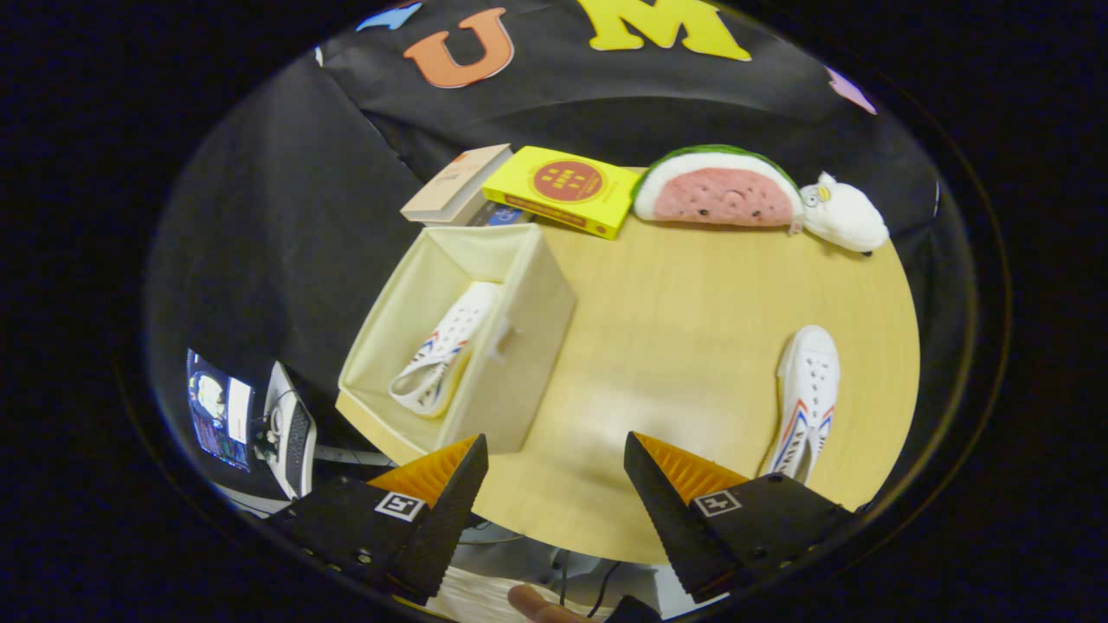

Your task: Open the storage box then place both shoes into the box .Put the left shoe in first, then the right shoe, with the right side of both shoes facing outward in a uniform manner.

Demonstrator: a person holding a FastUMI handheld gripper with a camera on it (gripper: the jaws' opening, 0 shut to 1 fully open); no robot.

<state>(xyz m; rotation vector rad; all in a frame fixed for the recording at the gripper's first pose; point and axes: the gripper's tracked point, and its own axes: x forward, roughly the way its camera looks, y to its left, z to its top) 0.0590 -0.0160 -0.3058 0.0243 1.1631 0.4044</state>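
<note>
A cream fabric storage box stands open on the wooden table, ahead and left of my fingers. One white shoe with red and blue stripes lies inside it, leaning against the right wall. The second white shoe lies on its side on the table, ahead and right of the right finger. My gripper is open above the table's near edge, with nothing between its fingers.
Two books, a beige one and a yellow one, lie at the table's far side behind the box. A watermelon plush and a small white plush sit at the far right. A screen stands below the table on the left.
</note>
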